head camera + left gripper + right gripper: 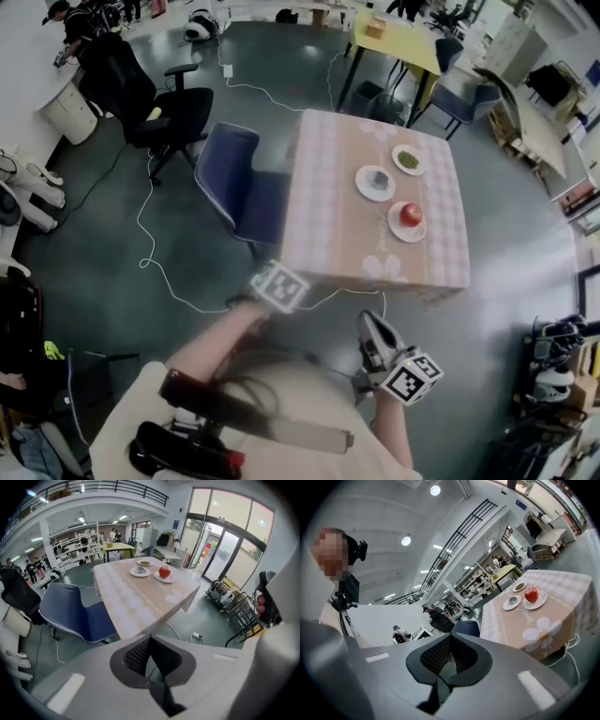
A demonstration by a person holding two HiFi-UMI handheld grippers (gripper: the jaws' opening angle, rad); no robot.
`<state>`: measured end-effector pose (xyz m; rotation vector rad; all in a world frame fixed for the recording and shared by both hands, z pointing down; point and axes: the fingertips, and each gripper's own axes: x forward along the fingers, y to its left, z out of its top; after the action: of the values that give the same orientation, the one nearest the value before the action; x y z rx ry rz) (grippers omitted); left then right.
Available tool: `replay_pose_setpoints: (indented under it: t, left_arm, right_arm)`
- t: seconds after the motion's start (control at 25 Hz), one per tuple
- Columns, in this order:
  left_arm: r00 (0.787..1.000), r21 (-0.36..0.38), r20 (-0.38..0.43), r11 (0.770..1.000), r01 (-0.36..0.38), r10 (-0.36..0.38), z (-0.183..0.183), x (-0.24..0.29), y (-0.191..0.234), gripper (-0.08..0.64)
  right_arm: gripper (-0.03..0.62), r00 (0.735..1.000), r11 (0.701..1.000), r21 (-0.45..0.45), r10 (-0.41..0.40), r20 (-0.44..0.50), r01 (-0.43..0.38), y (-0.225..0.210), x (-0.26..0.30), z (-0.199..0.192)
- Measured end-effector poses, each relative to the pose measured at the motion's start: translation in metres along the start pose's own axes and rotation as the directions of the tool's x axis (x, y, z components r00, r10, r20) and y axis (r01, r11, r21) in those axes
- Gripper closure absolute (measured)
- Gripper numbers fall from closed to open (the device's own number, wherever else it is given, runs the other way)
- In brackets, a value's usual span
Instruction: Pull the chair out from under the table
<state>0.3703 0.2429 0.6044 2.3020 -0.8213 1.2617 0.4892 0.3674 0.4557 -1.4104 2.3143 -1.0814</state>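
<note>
1. Black and padded, an office chair (155, 103) with armrests stands at the far left of the head view. It is on a smooth grey-green floor (103, 216), where a thin white cable (150, 267) loops.
2. To its right is the blue chair (234, 178), with a rounded upholstered back and seat. The seat is pushed under the table's left edge and the back stands clear of it. Both grippers are well apart from it. The left gripper view shows this chair (75, 616) from the side, with a pale dotted trim along the seat edge. In the right gripper view only the top of its back (465, 627) peeks out.
3. The square table (328, 206) wears a draped cloth, pink-and-white check at the borders and beige in the middle, with white flower prints.
4. Three round white plates sit on its right half: one with a grey item (362, 178), one with something green (397, 155), and one (398, 232) bearing a glossy red apple (411, 215).
5. The left gripper (150, 641) is grey with ribbed black pads. Its jaws are together with nothing between them. Only its view shows the glass doors (220, 550).
6. The right gripper (450, 641) has the same build, jaws likewise together and empty. Only its view shows the ceiling lights (406, 540) and a balcony railing (459, 527).
</note>
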Motion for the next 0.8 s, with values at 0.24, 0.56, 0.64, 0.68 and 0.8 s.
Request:
replay_pose_setpoints:
  t: [0.24, 0.56, 0.64, 0.68, 0.8]
  left_arm:
    - [0.997, -0.091, 0.020, 0.993, -0.071, 0.073, -0.015, -0.010, 0.033, 0.569]
    - [0.976, -0.247, -0.045, 0.944, -0.218, 0.214, -0.068, -0.040, 0.110, 0.572]
    - [0.977, -0.260, -0.052, 0.941, -0.214, 0.208, -0.075, -0.038, 0.121, 0.572]
    - [0.980, -0.268, -0.057, 0.942, -0.200, 0.191, -0.078, -0.034, 0.124, 0.572]
    - [0.988, -0.278, -0.063, 0.948, -0.152, 0.140, -0.084, -0.023, 0.136, 0.572]
  right_arm:
    - [0.580, 0.996, 0.999, 0.016, 0.042, -0.077, -0.041, -0.001, 0.012, -0.014]
    - [0.580, 0.974, 0.996, -0.009, 0.088, -0.208, -0.092, 0.010, 0.054, -0.029]
    - [0.580, 0.971, 0.996, -0.015, 0.078, -0.224, -0.084, 0.010, 0.068, -0.031]
    - [0.580, 0.971, 0.997, -0.017, 0.073, -0.230, -0.079, 0.011, 0.076, -0.032]
    - [0.580, 0.971, 0.997, -0.019, 0.063, -0.230, -0.070, 0.019, 0.103, -0.033]
